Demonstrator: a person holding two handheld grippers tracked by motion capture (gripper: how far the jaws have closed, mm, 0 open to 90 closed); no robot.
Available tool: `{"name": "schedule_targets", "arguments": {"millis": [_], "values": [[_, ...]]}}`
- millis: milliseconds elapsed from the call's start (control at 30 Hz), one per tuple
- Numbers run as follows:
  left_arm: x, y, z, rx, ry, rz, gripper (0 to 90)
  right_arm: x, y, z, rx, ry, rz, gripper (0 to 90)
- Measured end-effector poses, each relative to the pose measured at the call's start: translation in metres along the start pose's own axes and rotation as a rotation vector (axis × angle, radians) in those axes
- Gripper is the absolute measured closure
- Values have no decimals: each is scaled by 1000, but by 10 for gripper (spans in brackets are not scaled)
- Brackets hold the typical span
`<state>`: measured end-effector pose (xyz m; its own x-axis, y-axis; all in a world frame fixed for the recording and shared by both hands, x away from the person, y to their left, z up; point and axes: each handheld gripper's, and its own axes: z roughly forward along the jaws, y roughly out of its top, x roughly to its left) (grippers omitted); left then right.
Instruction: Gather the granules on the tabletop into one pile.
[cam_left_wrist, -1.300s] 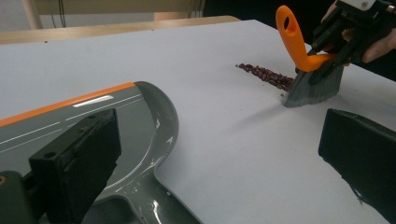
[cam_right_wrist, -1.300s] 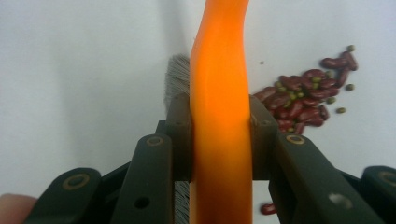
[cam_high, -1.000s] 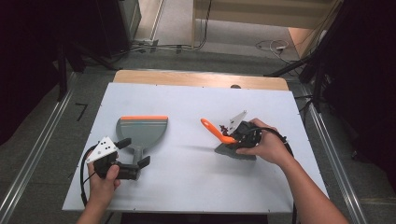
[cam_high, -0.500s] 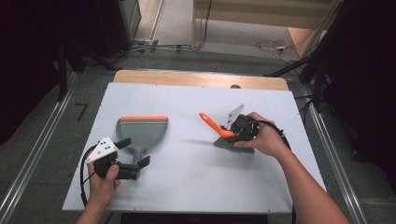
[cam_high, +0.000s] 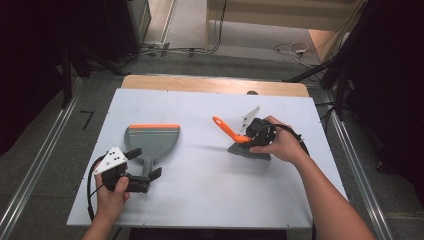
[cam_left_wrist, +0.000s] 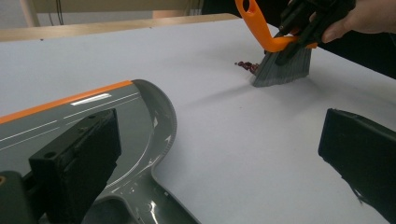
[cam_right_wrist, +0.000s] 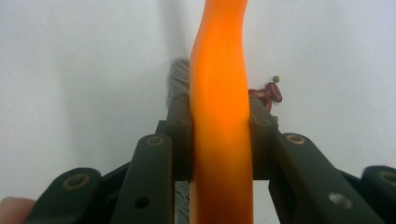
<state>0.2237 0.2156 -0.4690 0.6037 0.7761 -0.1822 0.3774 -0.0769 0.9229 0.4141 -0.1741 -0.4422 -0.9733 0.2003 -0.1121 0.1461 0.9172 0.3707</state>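
While brush sweeps, beans beside, dustpan apart

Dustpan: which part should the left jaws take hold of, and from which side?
Probably the narrow grey handle stub of the dustpan, approached from the person's side: it points toward the left gripper, whose open jaws already flank it, while the wide pan lies flat on the table.

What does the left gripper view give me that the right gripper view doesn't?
Left gripper view: the grey dustpan with its orange edge, lying between the open left gripper jaws, plus the brush bristles resting on the table. Right gripper view: the right gripper clamped on the brush handle, seen close, and a small tan speck beside the debris. Both: the orange-handled brush, the white table and the little red bits next to the bristles.
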Motion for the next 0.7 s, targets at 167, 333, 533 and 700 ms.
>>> {"name": "schedule_targets", "arguments": {"millis": [167, 333, 533, 700], "values": [[-3, 1, 1, 4, 1, 11, 0, -8, 0, 2, -15, 8, 14, 677], [-2, 1, 1, 5, 0, 11, 0, -13, 0, 3, -27, 8, 19, 677], [-1, 0, 2, 15, 2, 12, 0, -16, 1, 2, -28, -12, 27, 678], [-3, 0, 3, 17, 5, 20, 0, -16, 2, 1, -32, 7, 21, 680]]}}
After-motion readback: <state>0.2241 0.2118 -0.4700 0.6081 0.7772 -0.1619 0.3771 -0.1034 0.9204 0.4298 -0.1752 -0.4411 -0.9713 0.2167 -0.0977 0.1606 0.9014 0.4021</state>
